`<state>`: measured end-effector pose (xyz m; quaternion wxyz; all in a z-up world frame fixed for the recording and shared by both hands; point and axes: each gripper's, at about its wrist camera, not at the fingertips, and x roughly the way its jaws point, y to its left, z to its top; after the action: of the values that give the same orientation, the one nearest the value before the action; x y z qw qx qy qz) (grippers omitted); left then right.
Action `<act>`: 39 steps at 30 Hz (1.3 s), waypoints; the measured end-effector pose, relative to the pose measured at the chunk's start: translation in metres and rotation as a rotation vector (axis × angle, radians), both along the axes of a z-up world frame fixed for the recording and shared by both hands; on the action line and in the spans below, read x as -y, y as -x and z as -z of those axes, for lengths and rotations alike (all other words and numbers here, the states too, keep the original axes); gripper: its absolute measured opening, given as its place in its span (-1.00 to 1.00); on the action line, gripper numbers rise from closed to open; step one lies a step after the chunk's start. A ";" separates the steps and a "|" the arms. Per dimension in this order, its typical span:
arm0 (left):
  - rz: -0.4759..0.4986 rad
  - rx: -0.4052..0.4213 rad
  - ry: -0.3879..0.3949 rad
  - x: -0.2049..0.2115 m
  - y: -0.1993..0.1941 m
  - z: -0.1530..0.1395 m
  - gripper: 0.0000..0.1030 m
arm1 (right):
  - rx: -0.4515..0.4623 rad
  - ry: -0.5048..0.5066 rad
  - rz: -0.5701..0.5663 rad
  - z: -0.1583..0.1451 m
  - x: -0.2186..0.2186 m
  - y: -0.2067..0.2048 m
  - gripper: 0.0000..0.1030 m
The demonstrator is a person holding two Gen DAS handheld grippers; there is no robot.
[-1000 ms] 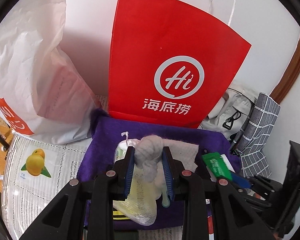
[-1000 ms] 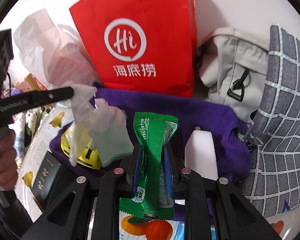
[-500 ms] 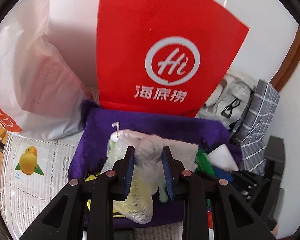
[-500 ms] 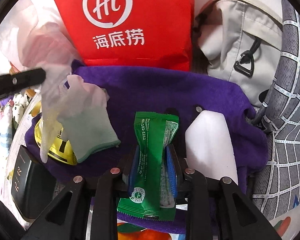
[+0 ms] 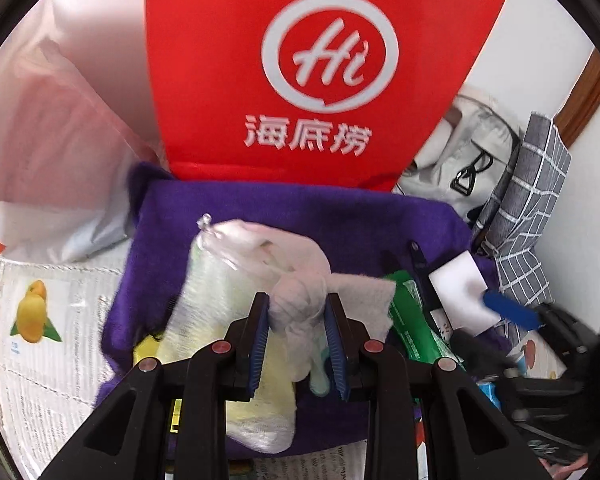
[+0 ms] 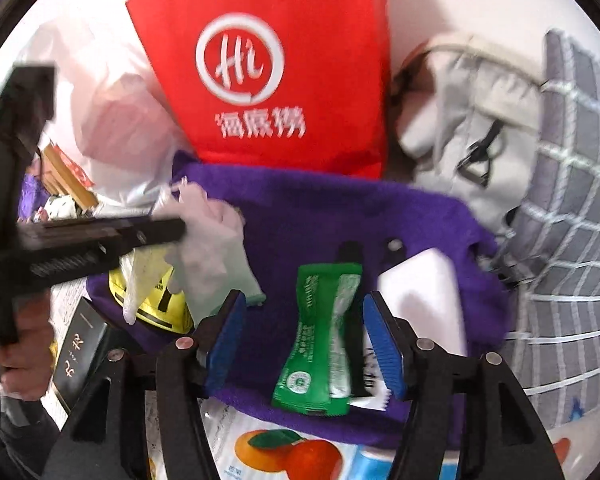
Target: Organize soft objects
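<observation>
My left gripper [image 5: 298,312] is shut on a knotted white plastic bag [image 5: 296,292] holding pale gloves, low over a purple cloth [image 5: 300,216]. From the right wrist view the bag [image 6: 208,240] hangs from the left gripper [image 6: 172,228] above a yellow packet [image 6: 160,312]. My right gripper [image 6: 304,320] is open; a green packet [image 6: 320,332] lies on the purple cloth [image 6: 320,208] between its fingers. A white sponge block [image 6: 420,296] lies to the right, also in the left wrist view [image 5: 460,288].
A red paper bag [image 5: 300,80] stands behind the cloth. A white plastic bag [image 5: 40,140] sits at left, a grey backpack [image 6: 468,120] and checked grey fabric [image 6: 572,200] at right. A black box [image 6: 80,356] lies front left.
My right gripper opened and let go of the green packet, which now lies on the purple cloth. My left gripper moved forward and lower with the knotted bag.
</observation>
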<state>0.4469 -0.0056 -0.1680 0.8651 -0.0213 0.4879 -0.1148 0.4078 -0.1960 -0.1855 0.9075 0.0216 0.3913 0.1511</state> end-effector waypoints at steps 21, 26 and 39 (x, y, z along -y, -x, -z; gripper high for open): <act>0.026 0.012 -0.136 0.038 0.009 0.005 0.51 | 0.053 -0.058 0.081 -0.038 0.032 0.019 0.39; 0.018 0.026 -0.153 0.042 0.016 -0.004 0.51 | 0.072 -0.039 0.106 -0.047 0.033 0.031 0.39; -0.080 0.107 -0.203 0.027 0.088 -0.049 0.57 | 0.080 0.081 0.174 -0.061 0.028 0.091 0.40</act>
<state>0.3593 -0.0324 -0.1194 0.8915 0.0529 0.4488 -0.0312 0.3171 -0.2243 -0.1243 0.9322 0.0128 0.3573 0.0566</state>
